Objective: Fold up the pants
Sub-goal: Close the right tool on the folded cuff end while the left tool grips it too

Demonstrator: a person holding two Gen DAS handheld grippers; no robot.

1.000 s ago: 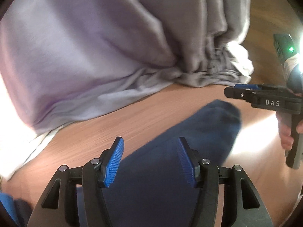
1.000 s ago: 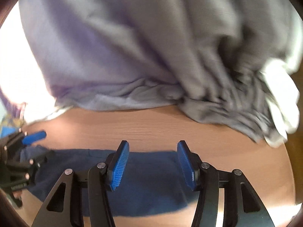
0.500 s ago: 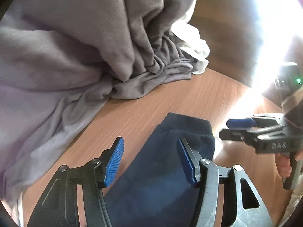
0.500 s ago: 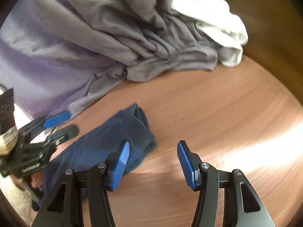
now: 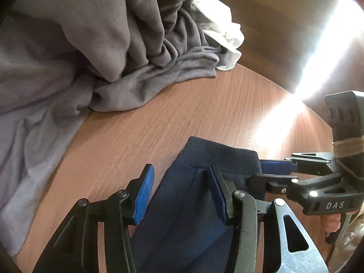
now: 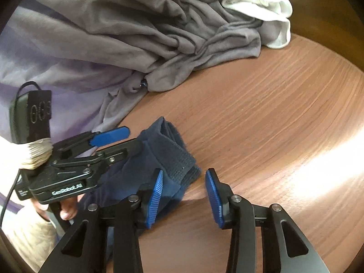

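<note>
Through my left wrist camera, my left tool (image 5: pixel 182 195) stood with its blue pads spread apart, gripping nothing, above the navy pants (image 5: pixel 188 204). The pants lay on the wooden surface (image 5: pixel 159 122), their ribbed waistband (image 5: pixel 223 157) just past the pads. My right tool (image 5: pixel 268 173) came in from the right, its fingers at the waistband's right corner; whether it touched the cloth I could not tell. Beyond the pants, a heap of grey cloth (image 5: pixel 113 45) crowded the far and left side of the surface, with a white cloth (image 5: pixel 225 36) tucked at its right end. A bright band of glare crossed the upper right.

Through my right wrist camera, my right tool (image 6: pixel 184 195) was also spread wide and empty, its left pad over the waistband (image 6: pixel 179 157) corner of the pants (image 6: pixel 159 150) and its right pad over bare surface (image 6: pixel 261 113). My left tool (image 6: pixel 127 141) reached in from the left, apparently parted, over the bunched pants. The grey cloth (image 6: pixel 136 34) and white cloth (image 6: pixel 261 2) lay behind, well apart from the pants.
</note>
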